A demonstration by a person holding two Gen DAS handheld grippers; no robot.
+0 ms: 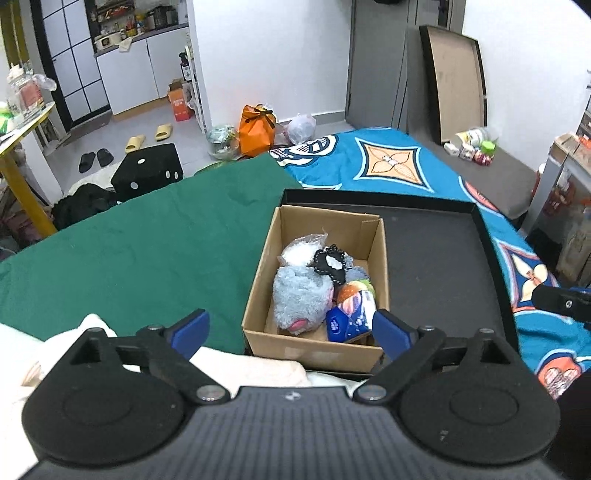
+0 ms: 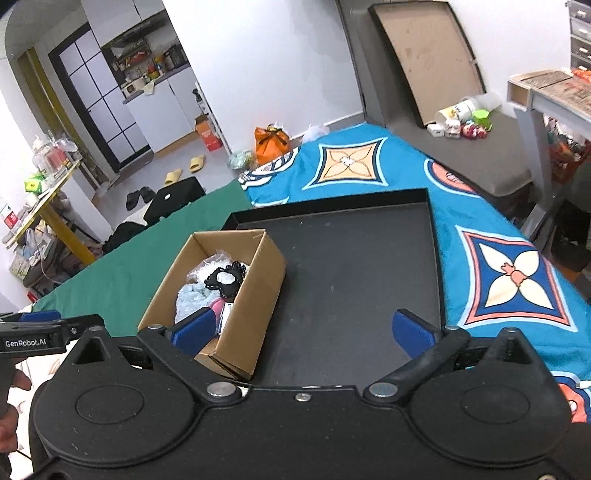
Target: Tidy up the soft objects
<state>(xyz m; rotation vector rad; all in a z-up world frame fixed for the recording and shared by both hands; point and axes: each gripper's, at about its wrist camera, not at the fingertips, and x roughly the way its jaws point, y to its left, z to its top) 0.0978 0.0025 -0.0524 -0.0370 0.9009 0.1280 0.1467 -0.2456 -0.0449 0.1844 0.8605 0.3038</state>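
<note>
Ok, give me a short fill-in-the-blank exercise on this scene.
1. The soft toys lie inside the ____ box.
2. That box stands in a shallow ____ tray.
3. The left gripper has its jaws ____.
4. The cloth left of the tray is ____.

Missing words: cardboard; black; open; green

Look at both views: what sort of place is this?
Probably a small lived-in flat: a patterned blue bedspread, slippers on the tiled floor, and a kitchen counter crowded with jars beyond.
</note>
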